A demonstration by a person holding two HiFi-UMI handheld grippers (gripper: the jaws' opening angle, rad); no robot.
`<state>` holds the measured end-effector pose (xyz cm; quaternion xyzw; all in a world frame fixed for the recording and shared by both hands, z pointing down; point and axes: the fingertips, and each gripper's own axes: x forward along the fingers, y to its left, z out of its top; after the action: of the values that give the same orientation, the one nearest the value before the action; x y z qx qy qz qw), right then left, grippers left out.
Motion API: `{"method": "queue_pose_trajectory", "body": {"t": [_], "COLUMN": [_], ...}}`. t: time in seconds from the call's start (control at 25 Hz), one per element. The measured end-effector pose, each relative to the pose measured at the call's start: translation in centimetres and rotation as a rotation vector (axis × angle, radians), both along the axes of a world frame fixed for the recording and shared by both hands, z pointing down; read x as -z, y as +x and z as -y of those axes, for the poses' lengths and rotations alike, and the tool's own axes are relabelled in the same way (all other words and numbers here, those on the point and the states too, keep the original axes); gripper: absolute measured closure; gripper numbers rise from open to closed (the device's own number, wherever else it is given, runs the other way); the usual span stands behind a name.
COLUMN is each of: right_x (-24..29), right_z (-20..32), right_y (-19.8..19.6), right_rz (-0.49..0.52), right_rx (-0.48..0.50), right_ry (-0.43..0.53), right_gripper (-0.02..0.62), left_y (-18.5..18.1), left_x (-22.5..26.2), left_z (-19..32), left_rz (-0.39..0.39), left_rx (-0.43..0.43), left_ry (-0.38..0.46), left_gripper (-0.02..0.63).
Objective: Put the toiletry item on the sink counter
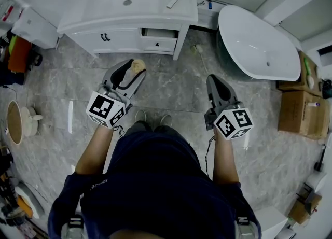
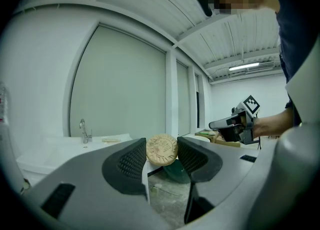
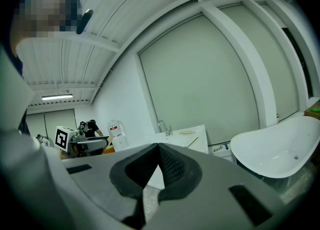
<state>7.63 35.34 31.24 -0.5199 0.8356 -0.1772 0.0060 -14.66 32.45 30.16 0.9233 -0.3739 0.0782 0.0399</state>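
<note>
Soap (image 2: 161,149), a round tan disc with no long axis, pinched by its rim at the jaw tips of the left gripper (image 1: 134,72). Counter (image 1: 119,25) is ahead of that gripper, slightly left, well apart, so the left likely delivers. Right gripper (image 3: 157,148) has its jaws pressed together, nothing between.

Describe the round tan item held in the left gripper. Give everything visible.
The disc is a flat, round, tan piece, matte and soap-like, with a faint stamped pattern on its face that is too small to read. It stands on edge, its face toward the left gripper's camera, pinched at its rim between the ribbed dark pads of the left gripper. Nothing else touches it. It is held over the grey floor, short of the white sink counter.
</note>
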Motion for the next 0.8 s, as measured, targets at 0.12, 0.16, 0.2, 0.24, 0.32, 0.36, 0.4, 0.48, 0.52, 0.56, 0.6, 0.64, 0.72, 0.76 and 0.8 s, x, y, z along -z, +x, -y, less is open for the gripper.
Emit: {"method": "queue_pose_trajectory", "body": {"t": [0.12,0.16,0.2,0.24,0.32,0.36,0.4,0.48,0.52,0.56,0.6,0.64,0.72,0.76,0.8], "right_x": [-0.3,-0.3,-0.2,-0.1,0.0,0.1,0.0,-0.1,-0.2,-0.3,-0.4,-0.5,-0.6,-0.7,-0.8], "right_z": [0.2,0.2,0.3,0.3,0.5,0.6,0.7,1.1,1.3,1.6,1.8,2.0,2.4,2.6,2.8], "right_y": [0.8,1.0,1.2,1.3,1.7,1.8,1.9,2.1,2.1,2.1,2.1,2.1,2.1,2.2,2.3], "right_rz": [0.002,0.003,0.002,0.001,0.0,-0.001,-0.002,-0.006,-0.009,-0.012,-0.015,-0.016,-0.018,-0.019,-0.019], "right_rx": [0.001,0.0,0.0,0.0,-0.001,-0.001,-0.001,0.001,0.003,0.004,0.005,0.006,0.007,0.006,0.005], "right_ry": [-0.005,-0.004,-0.003,-0.001,0.0,0.0,-0.001,-0.006,-0.008,-0.01,-0.011,-0.013,-0.015,-0.016,-0.018], "right_gripper": [0.591,0.591,0.591,0.591,0.591,0.591,0.591,0.591,0.591,0.591,0.591,0.591,0.591,0.591,0.591], "left_y": [0.7,0.8,1.0,1.1,1.4,1.5,1.6,1.8,1.9,1.9,1.9,1.9,2.0,2.0,2.1], "left_x": [0.1,0.1,0.1,0.1,0.1,0.1,0.1,-0.1,-0.2,-0.3,-0.5,-0.6,-0.7,-0.7,-0.8], "left_z": [0.2,0.2,0.3,0.3,0.4,0.5,0.7,1.0,1.2,1.4,1.6,1.8,2.3,2.5,2.6], "left_rz": [0.003,0.005,0.006,0.008,0.007,0.007,0.006,0.003,0.002,0.001,0.0,0.0,-0.002,-0.004,-0.004], "left_rx": [0.002,0.002,0.003,0.003,0.004,0.004,0.004,0.005,0.006,0.007,0.008,0.009,0.01,0.01,0.009], "left_ry": [0.005,0.007,0.008,0.008,0.007,0.007,0.006,0.003,0.001,-0.001,-0.002,-0.003,-0.006,-0.006,-0.007], "left_gripper": [0.393,0.393,0.393,0.393,0.393,0.393,0.393,0.393,0.393,0.393,0.393,0.393,0.393,0.393,0.393]}}
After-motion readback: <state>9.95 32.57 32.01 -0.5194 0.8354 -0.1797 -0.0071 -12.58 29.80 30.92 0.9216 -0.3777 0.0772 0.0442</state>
